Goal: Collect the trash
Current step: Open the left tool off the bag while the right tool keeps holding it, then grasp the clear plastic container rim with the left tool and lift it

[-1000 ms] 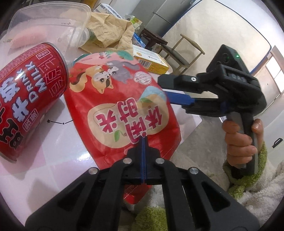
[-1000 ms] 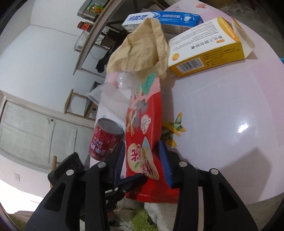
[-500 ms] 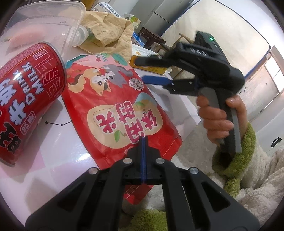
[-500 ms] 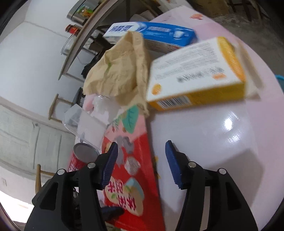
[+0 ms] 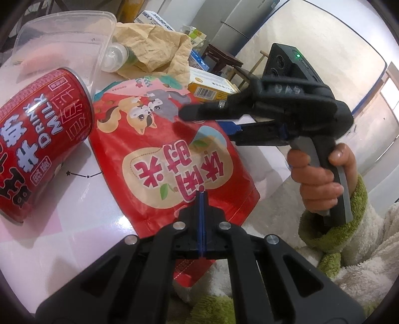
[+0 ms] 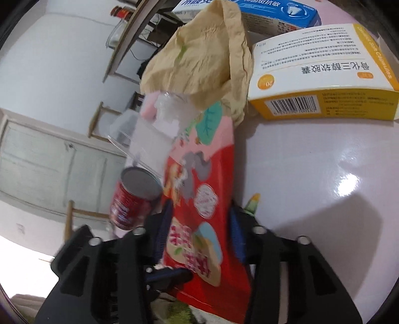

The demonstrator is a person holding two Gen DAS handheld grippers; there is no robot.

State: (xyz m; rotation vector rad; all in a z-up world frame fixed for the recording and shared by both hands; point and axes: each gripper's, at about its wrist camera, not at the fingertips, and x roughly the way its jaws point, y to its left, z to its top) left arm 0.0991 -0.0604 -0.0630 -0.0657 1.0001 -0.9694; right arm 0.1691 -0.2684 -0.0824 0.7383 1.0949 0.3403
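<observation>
A red snack bag (image 5: 162,149) lies flat on the pink-white table (image 6: 311,162), its near end hanging over the edge. My left gripper (image 5: 202,197) is shut, and its tips rest on the bag's near end. My right gripper (image 6: 199,219), held in a hand with a green cuff, comes in from the right. Its jaws are closing with the bag (image 6: 199,199) between them. One finger hovers above the bag and the other sits at its right edge, so the pads stand apart from it. A red drink can (image 5: 37,149) lies just left of the bag.
Behind the bag are a crumpled brown paper bag (image 6: 199,49), a clear plastic container (image 5: 62,37), a small bottle (image 5: 117,54), a yellow-white medicine box (image 6: 324,82) and a blue box (image 6: 274,12). Chairs stand beyond the table.
The right gripper swung up toward the yellow box with wider jaws. It then dropped back over the bag with its jaws narrower. The left gripper stayed shut on the bag's near end.
</observation>
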